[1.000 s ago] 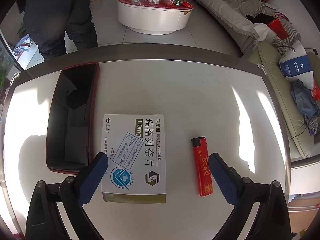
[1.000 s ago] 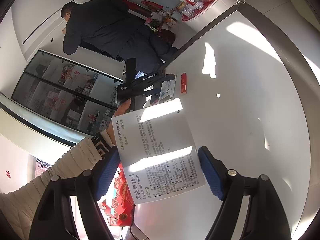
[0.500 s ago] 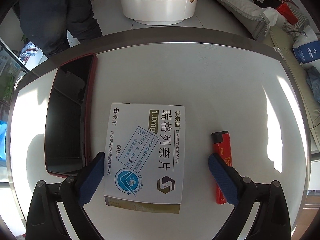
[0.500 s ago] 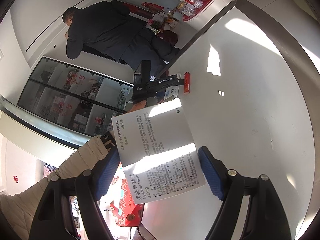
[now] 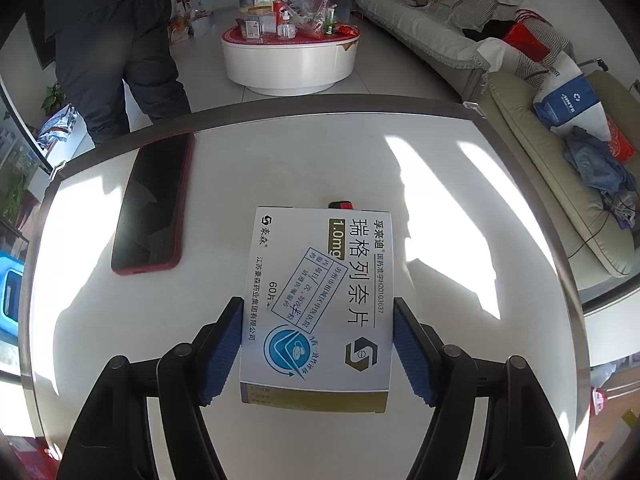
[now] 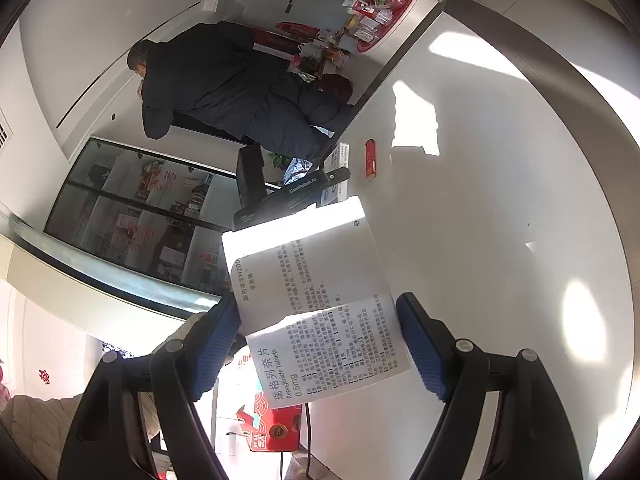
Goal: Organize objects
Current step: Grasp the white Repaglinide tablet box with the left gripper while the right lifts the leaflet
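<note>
We have a white medicine box (image 5: 320, 300) between the blue pads of the left gripper (image 5: 318, 352), lifted just above the white table (image 5: 440, 184) and facing the camera with its printed top. The jaws have just been closing on it, and both pads now sit against its long side edges. We judge it light, thin cardboard — stiff along the edges, easy to dent in the middle of a face, and smooth enough to slide if the squeeze is weak. The side edges near the closer end, where the pads are now, look like the sound place to hold it.

The right gripper (image 6: 320, 344) holds a second white box (image 6: 316, 308), printed with small text, about halfway open and clamped on the box's two sides; this box hangs over the table's edge. It should handle much the same.

Beside the first box, to its left and apart from it, a dark phone in a red case (image 5: 154, 208) lies flat. Only the tip of a red lighter (image 5: 341, 204) shows past the box's far edge — the right wrist view shows the whole lighter (image 6: 370, 159) lying on the table.

We cannot see the underside of either box, or whether they are full. A person in dark clothing (image 5: 112, 40) stands beyond the table, cut off at the top of the left wrist view.
</note>
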Demonstrator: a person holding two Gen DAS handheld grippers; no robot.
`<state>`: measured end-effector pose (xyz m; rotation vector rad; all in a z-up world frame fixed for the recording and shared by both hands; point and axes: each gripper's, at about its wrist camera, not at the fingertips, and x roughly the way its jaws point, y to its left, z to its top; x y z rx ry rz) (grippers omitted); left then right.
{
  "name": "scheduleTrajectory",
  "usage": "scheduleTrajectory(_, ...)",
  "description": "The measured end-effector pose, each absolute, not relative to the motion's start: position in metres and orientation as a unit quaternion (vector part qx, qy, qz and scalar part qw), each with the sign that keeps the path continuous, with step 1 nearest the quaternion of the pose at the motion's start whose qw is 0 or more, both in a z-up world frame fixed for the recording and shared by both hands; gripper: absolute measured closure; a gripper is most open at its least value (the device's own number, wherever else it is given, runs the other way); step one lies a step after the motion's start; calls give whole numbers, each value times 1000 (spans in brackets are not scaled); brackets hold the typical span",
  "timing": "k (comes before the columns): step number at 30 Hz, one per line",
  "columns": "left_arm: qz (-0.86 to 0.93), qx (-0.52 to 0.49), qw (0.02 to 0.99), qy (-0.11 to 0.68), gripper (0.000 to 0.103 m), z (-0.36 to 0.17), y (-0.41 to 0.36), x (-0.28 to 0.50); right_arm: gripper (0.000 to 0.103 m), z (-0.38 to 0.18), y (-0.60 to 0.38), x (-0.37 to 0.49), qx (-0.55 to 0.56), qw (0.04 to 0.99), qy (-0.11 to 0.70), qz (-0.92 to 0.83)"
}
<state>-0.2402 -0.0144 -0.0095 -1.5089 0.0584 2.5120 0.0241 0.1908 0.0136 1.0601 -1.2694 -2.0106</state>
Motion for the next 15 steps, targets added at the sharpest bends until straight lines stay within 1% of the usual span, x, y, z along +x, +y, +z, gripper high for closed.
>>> scheduleTrajectory(2, 857, -502, 118, 3, 27, 5, -19, -195, 24, 4, 189, 37, 388, 266, -489, -734)
scheduleTrajectory(8, 864, -476, 133, -98, 27, 26, -39, -59, 24, -25, 164, 76, 396, 264, -529, -703)
scheduleTrajectory(11, 869, -463, 133, -116, 27, 35, -53, -8, 24, -28, 141, 93, 405, 269, -530, -695)
scheduleTrajectory(15, 881, -443, 132, -105, 27, 46, -68, 41, 24, -26, 110, 116, 415, 279, -514, -697)
